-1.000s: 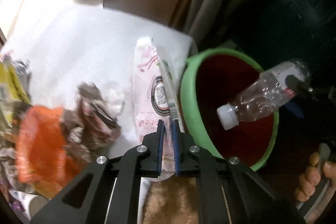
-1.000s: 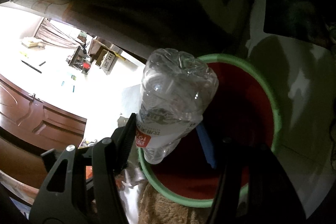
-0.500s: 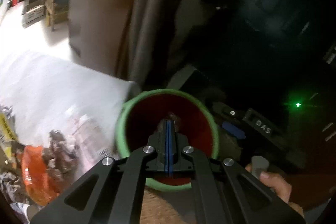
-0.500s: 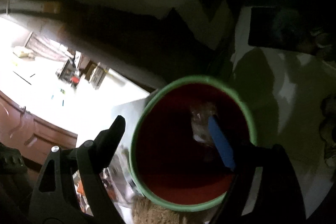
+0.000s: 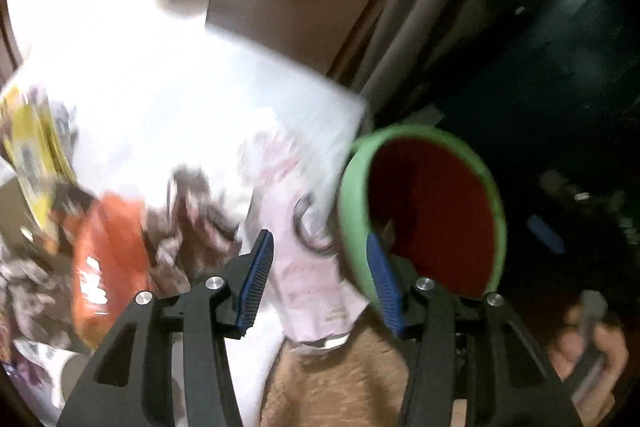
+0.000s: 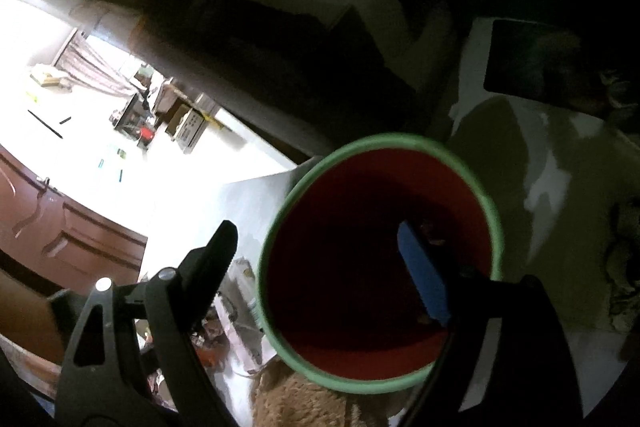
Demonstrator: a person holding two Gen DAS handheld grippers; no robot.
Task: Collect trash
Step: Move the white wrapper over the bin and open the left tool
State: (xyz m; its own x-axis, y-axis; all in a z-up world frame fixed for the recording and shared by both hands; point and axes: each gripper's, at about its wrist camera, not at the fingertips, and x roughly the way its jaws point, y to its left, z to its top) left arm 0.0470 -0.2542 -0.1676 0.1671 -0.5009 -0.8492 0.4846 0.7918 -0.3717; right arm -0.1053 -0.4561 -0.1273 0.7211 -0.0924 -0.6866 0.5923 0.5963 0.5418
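Observation:
A pink printed pouch (image 5: 304,279) lies at the corner of the white table (image 5: 180,99), blurred by motion. My left gripper (image 5: 320,267) hovers over it with its jaws opening; the pouch shows between the blue pads (image 5: 256,279), which do not press on it. Just right of the table stands a red bin with a green rim (image 5: 352,187). My right gripper (image 6: 316,231) hangs open above that bin (image 6: 400,139) with nothing between its fingers. Some dark trash sits deep inside the bin; I cannot make it out.
More trash lies on the table's left: an orange wrapper (image 5: 104,259), crumpled brown wrappers (image 5: 192,219), a yellow pack (image 5: 32,147). A brown fuzzy surface (image 5: 340,379) is below both grippers. A hand (image 5: 588,347) grips the right tool's handle. A curtain and dark furniture stand behind the bin.
The right gripper opened and the clear bottle dropped into the bin. The left gripper, shut on the pouch a second ago, swung shut over the bin, then back to the table with jaws apart.

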